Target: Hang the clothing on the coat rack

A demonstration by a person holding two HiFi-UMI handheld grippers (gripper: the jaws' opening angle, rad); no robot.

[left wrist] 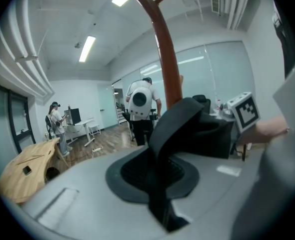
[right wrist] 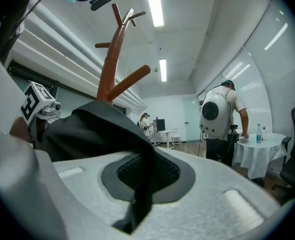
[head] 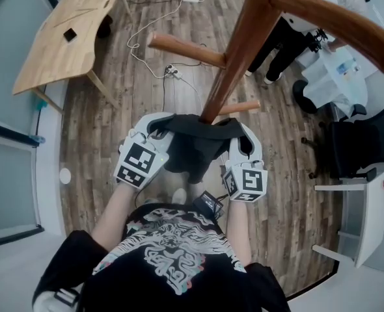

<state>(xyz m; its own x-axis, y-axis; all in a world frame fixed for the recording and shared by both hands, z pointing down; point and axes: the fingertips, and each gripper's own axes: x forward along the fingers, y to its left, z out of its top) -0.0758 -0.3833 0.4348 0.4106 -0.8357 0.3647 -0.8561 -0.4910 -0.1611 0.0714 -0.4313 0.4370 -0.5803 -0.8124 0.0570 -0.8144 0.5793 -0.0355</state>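
Dark clothing [head: 193, 149]: limp, soft cloth, slung between both grippers and lying against the coat rack [head: 234, 64] pole, above the plank floor [head: 114, 142]. Left gripper [head: 156, 125] and right gripper [head: 242, 132] each pinch a fold. Gripper views alone show folds crossing ribbed pads [left wrist: 137, 171]. Head view alone shows smooth, round wooden pegs [head: 185, 49] from above.

- The left gripper's [left wrist: 157, 179] jaws are closed on a fold of dark cloth [left wrist: 187, 129].
- The cloth rises from the jaws and spreads to the right, draped against the brown rack pole [left wrist: 165, 49].
- A marker cube [left wrist: 245, 110] shows just past the cloth's right end.
- Behind the pole, a person with a white backpack [left wrist: 140, 101] stands facing away.
- Another person [left wrist: 55, 119] stands far left, near a wooden table [left wrist: 25, 171].
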